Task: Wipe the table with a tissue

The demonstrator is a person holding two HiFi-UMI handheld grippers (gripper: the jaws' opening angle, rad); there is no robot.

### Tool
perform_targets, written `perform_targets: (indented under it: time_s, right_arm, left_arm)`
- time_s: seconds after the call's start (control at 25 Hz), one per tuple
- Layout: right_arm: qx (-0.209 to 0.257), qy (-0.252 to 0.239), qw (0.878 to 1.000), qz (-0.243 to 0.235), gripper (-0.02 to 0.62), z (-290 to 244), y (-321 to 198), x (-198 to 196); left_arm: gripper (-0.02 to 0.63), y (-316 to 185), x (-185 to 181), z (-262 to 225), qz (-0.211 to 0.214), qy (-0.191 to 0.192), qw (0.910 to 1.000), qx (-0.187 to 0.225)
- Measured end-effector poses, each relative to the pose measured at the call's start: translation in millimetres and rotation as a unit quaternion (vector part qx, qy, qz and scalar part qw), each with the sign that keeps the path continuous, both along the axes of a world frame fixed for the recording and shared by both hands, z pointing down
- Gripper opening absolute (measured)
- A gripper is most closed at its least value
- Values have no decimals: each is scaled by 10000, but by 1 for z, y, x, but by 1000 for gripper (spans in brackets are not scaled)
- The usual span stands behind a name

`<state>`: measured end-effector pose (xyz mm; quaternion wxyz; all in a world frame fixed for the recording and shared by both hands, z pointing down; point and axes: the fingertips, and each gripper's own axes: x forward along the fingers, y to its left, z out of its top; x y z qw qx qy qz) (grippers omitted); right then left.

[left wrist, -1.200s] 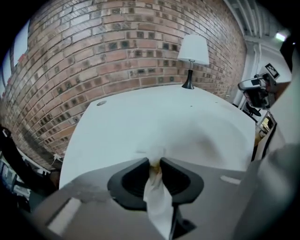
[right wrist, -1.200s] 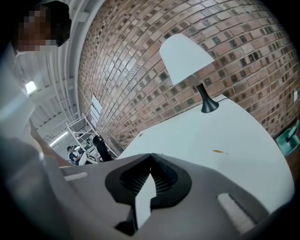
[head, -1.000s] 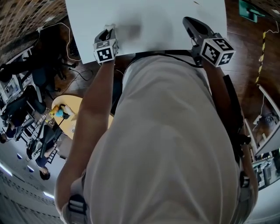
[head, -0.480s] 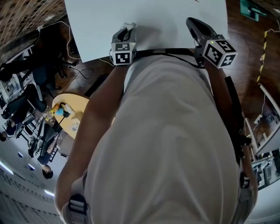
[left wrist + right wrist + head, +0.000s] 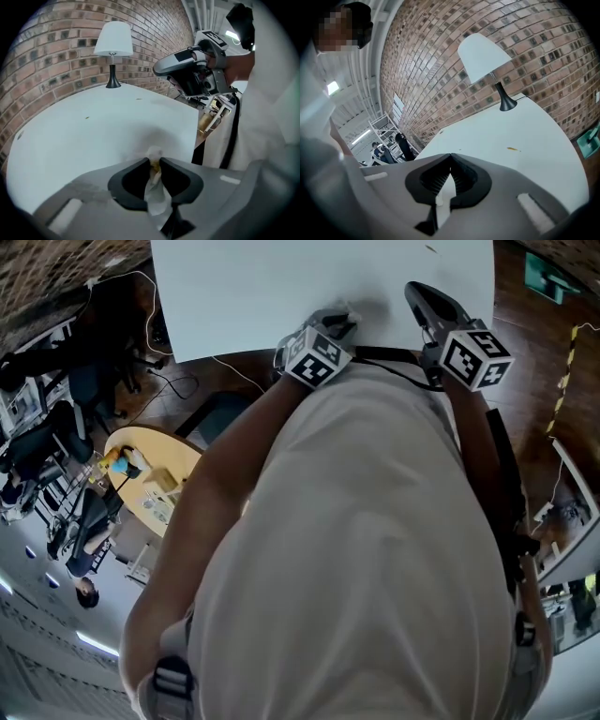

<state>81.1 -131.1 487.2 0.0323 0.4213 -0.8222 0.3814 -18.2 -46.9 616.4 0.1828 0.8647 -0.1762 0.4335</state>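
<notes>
Looking down, the person's pale shirt point(image 5: 356, 540) hides the near edge of the white table point(image 5: 262, 287). At far left on the floor stands a cluttered round wooden table point(image 5: 155, 451). The left gripper point(image 5: 339, 319), whose cube carries black-and-white square markers, pinches a crumpled white tissue point(image 5: 154, 185) with its tip on the tabletop. To its right, the right gripper point(image 5: 419, 294) has its jaws pressed together, empty. Beyond, a white-shaded lamp point(image 5: 485, 58) stands before a brick wall point(image 5: 440, 56).

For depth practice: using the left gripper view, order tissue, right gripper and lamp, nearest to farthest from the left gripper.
1. Crumpled white tissue, between its jaws.
2. Grey right gripper, upper right.
3. White-shaded black-stemmed lamp, far table edge.
</notes>
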Motion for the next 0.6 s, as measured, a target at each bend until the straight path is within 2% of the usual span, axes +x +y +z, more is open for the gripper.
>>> perform_targets:
  time_s: [0.08, 0.2, 0.4, 0.6]
  right_arm:
    - [37, -17, 10000, -29, 8, -2, -2, 0]
    - [82, -31, 10000, -42, 8, -3, -5, 1]
    - [126, -78, 9999, -6, 8, -4, -7, 4]
    - [174, -127, 9998, 51, 8, -6, -13, 9]
  left_arm:
    - [75, -3, -4, -2, -86, 74, 9999, -62]
    - [77, -22, -20, -18, -597, 349, 9976, 98]
    - [78, -72, -73, -46, -1968, 685, 9772, 411]
    - [78, -110, -112, -58, -2454, 557, 9651, 723]
